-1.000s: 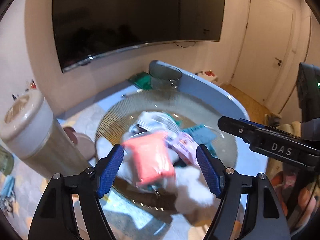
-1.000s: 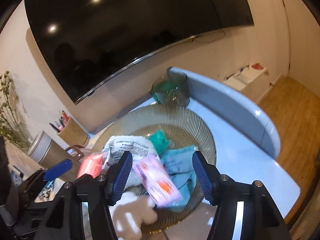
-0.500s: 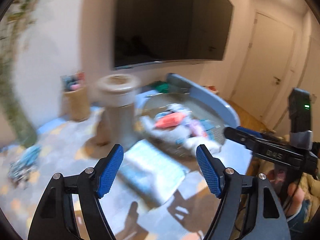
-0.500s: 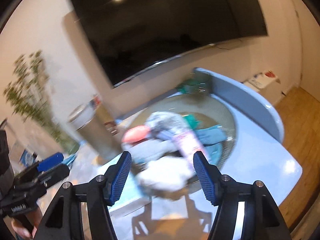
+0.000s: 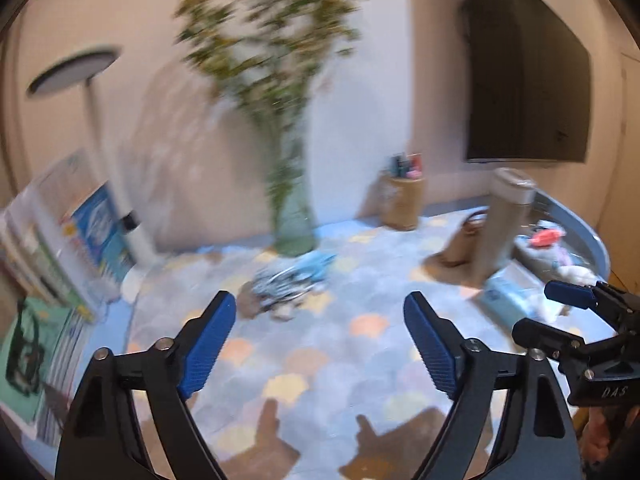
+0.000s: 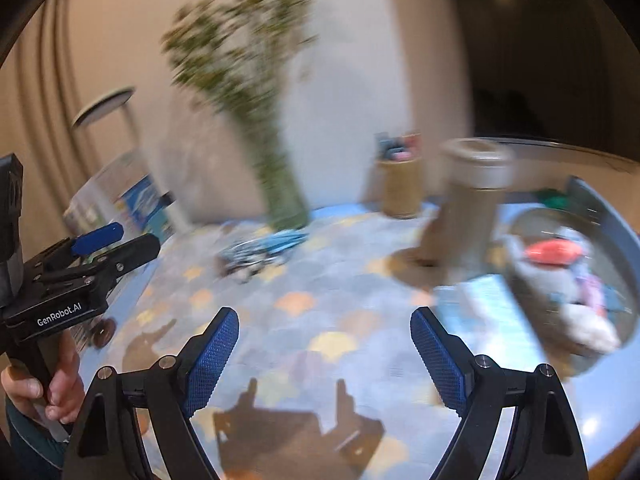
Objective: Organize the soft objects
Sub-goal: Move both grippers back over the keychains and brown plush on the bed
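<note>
Both the left claw and the right claw hang spread wide and empty over the pastel-patterned worktop, apparently between picks, so the next move calls for reaching the loose blue-and-white soft bundle beside the green glass vase, well apart from the filled round glass bowl.

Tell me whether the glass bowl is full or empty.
Full: the glass bowl holds a heap of soft packets, a red one on top.
</note>
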